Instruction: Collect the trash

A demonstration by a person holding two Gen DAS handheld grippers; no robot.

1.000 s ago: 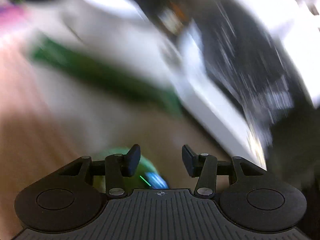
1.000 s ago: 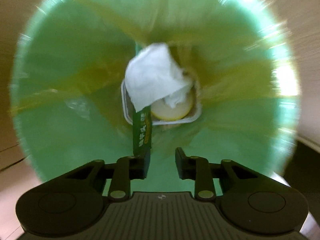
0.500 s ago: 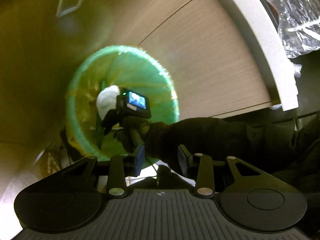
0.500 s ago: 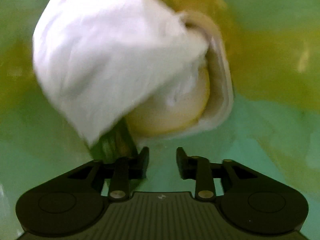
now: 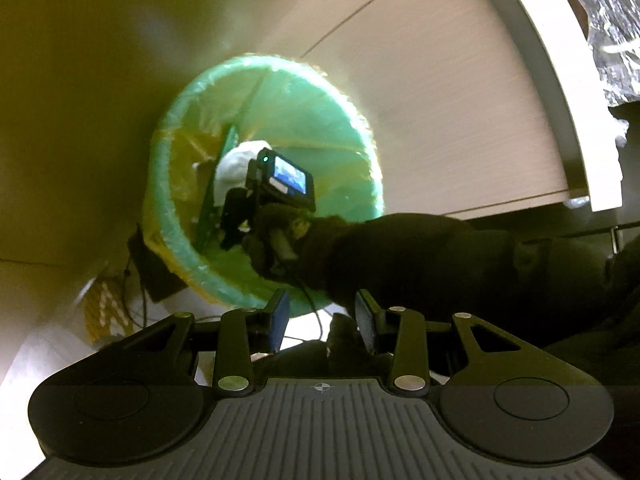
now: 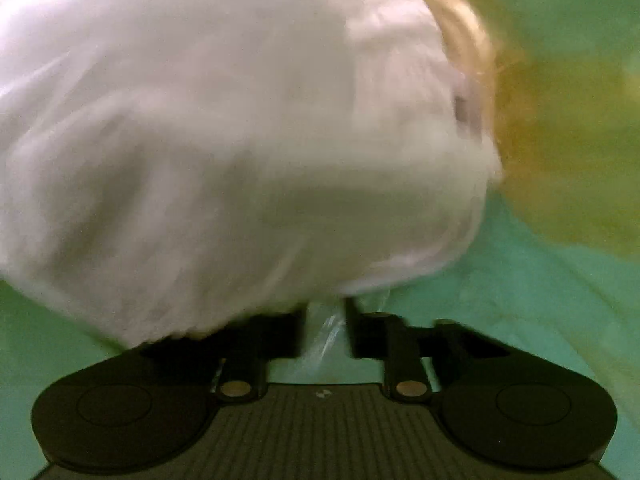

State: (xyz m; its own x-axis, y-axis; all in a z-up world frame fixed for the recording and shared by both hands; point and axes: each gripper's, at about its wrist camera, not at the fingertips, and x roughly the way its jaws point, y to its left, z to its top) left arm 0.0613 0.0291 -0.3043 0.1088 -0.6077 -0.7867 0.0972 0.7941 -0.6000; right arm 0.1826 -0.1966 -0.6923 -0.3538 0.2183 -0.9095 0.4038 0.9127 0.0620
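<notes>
Right gripper (image 5: 234, 216) deep inside green-lined trash bin (image 5: 336, 128), jaws look slightly apart though blurred – clear plastic film between fingertips, white crumpled tissue (image 6: 224, 140) just ahead in bin, green packet (image 5: 218, 184) upright beside it, left gripper (image 5: 322, 322) open, empty – above bin rim.

Bin mouth (image 5: 362, 128), green-lined, centre of the left wrist view: lower right half taken up by a dark sleeve (image 5: 400, 256) and the right gripper (image 5: 240, 216) reaching in, open room only along the upper right liner wall. Pale cabinet panel (image 5: 460, 100) just behind the rim at upper right, a dark box and cables (image 5: 148, 264) beside it at lower left. Inside, right wrist view: crumpled white tissue (image 6: 220, 140) filling upper left and centre, bare green liner (image 6: 540, 300) free at right and lower right.
</notes>
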